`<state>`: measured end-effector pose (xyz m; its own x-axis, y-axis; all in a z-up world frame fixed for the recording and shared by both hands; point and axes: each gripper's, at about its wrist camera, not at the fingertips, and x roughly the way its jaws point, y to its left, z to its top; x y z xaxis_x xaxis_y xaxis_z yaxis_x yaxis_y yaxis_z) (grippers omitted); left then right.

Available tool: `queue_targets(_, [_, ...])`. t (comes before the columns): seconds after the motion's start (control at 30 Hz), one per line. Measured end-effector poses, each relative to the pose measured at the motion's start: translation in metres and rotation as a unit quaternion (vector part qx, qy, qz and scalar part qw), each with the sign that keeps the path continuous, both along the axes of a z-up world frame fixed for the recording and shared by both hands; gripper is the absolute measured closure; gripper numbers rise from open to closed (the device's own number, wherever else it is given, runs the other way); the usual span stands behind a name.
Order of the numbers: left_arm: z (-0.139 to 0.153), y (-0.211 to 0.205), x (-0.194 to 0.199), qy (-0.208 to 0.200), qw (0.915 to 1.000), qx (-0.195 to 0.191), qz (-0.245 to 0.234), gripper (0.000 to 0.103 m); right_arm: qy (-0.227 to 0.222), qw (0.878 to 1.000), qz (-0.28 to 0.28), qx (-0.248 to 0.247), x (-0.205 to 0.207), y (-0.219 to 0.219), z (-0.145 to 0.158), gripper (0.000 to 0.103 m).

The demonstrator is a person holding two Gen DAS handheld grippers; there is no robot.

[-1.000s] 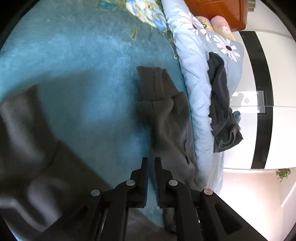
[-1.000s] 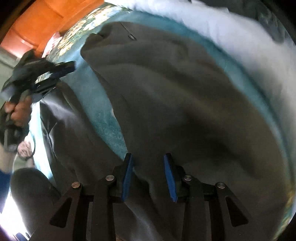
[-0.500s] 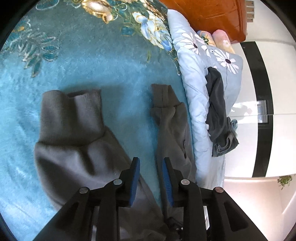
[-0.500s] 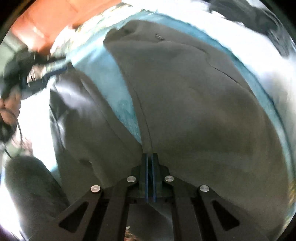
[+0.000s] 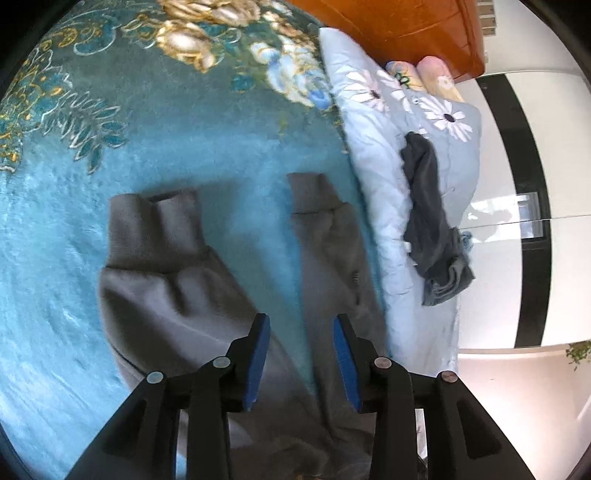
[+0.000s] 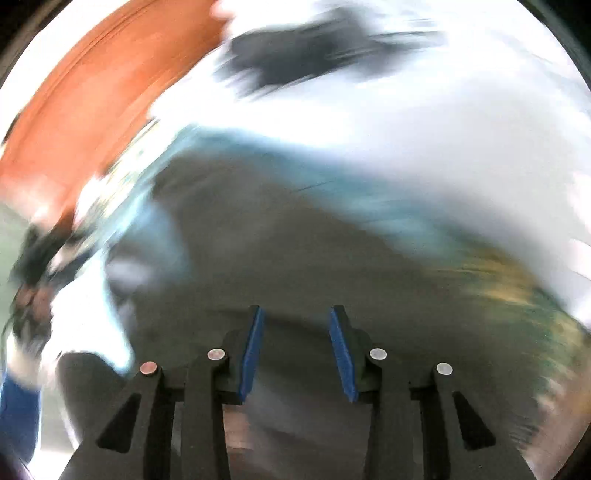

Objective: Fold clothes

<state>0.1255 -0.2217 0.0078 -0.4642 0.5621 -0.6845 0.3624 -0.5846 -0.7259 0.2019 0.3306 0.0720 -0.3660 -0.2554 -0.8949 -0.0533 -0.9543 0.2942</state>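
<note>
Grey sweatpants [image 5: 177, 291] lie flat on a teal blanket [image 5: 66, 258], both cuffed legs pointing away from me. My left gripper [image 5: 301, 325] is open and empty, above the gap between the two legs. The right leg [image 5: 332, 251] lies along the quilt's edge. The right wrist view is heavily blurred by motion. My right gripper [image 6: 295, 314] is open and empty above the grey pants fabric [image 6: 295, 240].
A light blue floral quilt [image 5: 373, 147] runs along the right of the blanket, with a dark grey garment [image 5: 428, 221] lying on it. An orange wooden headboard [image 5: 399, 26] is at the far end. A white floor with a black stripe [image 5: 532, 206] lies beyond.
My left gripper opened and let go of the left pant leg, which now lies flat. My right gripper shut on the pants, then opened, and is now swinging fast.
</note>
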Motion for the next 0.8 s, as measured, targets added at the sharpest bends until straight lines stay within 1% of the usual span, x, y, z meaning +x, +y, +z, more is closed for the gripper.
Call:
queue_targets(0.03, [0.005, 0.002, 0.000, 0.002, 1.0000, -0.001, 0.000, 0.062, -0.005, 0.999, -0.037, 0.010, 0.006, 0.029, 0.005, 0.065])
queue_targets(0.1, [0.019, 0.022, -0.002, 0.015, 0.9998, 0.000, -0.012, 0.059, -0.035, 0.991, -0.127, 0.037, 0.022, 0.086, 0.008, 0.065])
queue_targets(0.17, [0.030, 0.048, -0.002, 0.030, 0.9992, 0.006, -0.028, 0.056, -0.052, 0.984, -0.166, 0.040, 0.036, 0.115, 0.008, 0.065])
queue_targets(0.23, [0.037, 0.080, 0.000, 0.036, 0.9979, 0.005, -0.053, 0.053, -0.072, 0.981, -0.176, 0.028, 0.050, 0.127, 0.000, 0.065])
queue_targets(0.3, [0.026, 0.117, 0.019, 0.019, 0.9953, -0.007, -0.094, 0.050, -0.086, 0.981, -0.170, 0.036, 0.058, 0.122, -0.013, 0.064])
queue_targets(0.4, [0.008, 0.172, 0.047, -0.006, 0.9876, -0.026, -0.155, 0.049, -0.087, 0.985, -0.148, 0.033, 0.058, 0.109, -0.029, 0.064])
queue_targets(0.43, [0.002, 0.190, 0.056, -0.014, 0.9839, -0.032, -0.175, 0.049, -0.081, 0.987, -0.136, 0.038, 0.055, 0.107, -0.031, 0.064])
queue_targets(0.5, [-0.009, 0.227, 0.075, -0.031, 0.9751, -0.044, -0.215, 0.049, -0.070, 0.989, -0.108, 0.068, 0.041, 0.102, -0.033, 0.064])
queue_targets(0.57, [-0.021, 0.264, 0.094, -0.047, 0.9642, -0.056, -0.255, 0.049, -0.065, 0.990, -0.086, 0.091, 0.026, 0.102, -0.038, 0.064])
queue_targets(0.6, [-0.027, 0.283, 0.104, -0.056, 0.9581, -0.061, -0.274, 0.049, -0.070, 0.990, -0.079, 0.091, 0.019, 0.104, -0.043, 0.064])
queue_targets(0.67, [-0.039, 0.299, 0.125, -0.075, 0.9492, -0.069, -0.298, 0.049, -0.086, 0.991, -0.070, 0.077, 0.011, 0.108, -0.054, 0.063])
queue_targets(0.73, [-0.046, 0.308, 0.138, -0.091, 0.9412, -0.082, -0.315, 0.049, -0.114, 0.990, -0.054, 0.055, 0.004, 0.112, -0.071, 0.045])
queue_targets(0.8, [-0.047, 0.310, 0.144, -0.092, 0.9389, -0.090, -0.319, 0.049, -0.131, 0.990, -0.037, 0.043, 0.002, 0.111, -0.082, 0.045])
